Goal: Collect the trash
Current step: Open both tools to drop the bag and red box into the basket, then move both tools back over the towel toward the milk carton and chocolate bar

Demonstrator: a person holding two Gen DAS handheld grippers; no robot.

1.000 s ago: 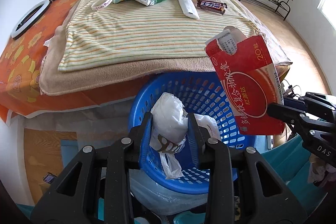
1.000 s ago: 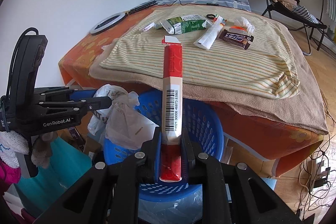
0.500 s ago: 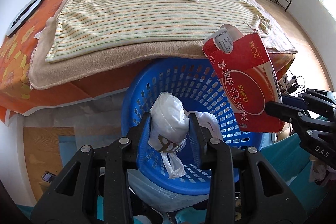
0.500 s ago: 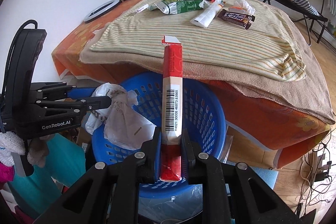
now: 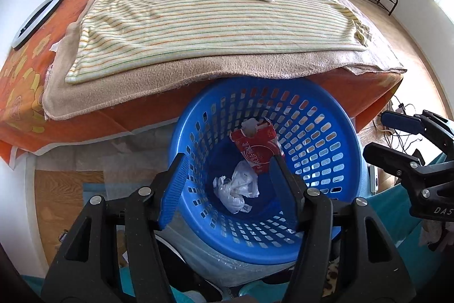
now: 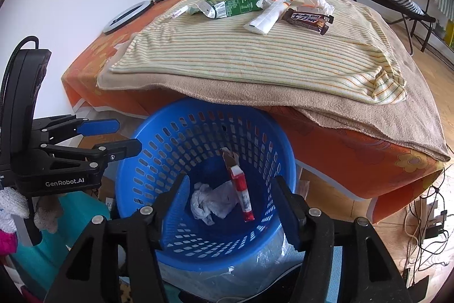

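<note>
Red carton (image 5: pixel 256 148) and crumpled white wrapper (image 5: pixel 238 189) lie in the blue basket (image 5: pixel 337 132). Above it, left gripper (image 5: pixel 227 175) and right gripper (image 6: pixel 229 198) hover with jaws opening, nothing between them, so the trash lands inside.

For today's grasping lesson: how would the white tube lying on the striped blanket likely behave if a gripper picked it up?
The white tube looks flattened and creased, so it is probably mostly empty, light and soft. It would likely squash between the pads rather than resist. Lying flat on the striped blanket, it seems unlikely to roll.
</note>
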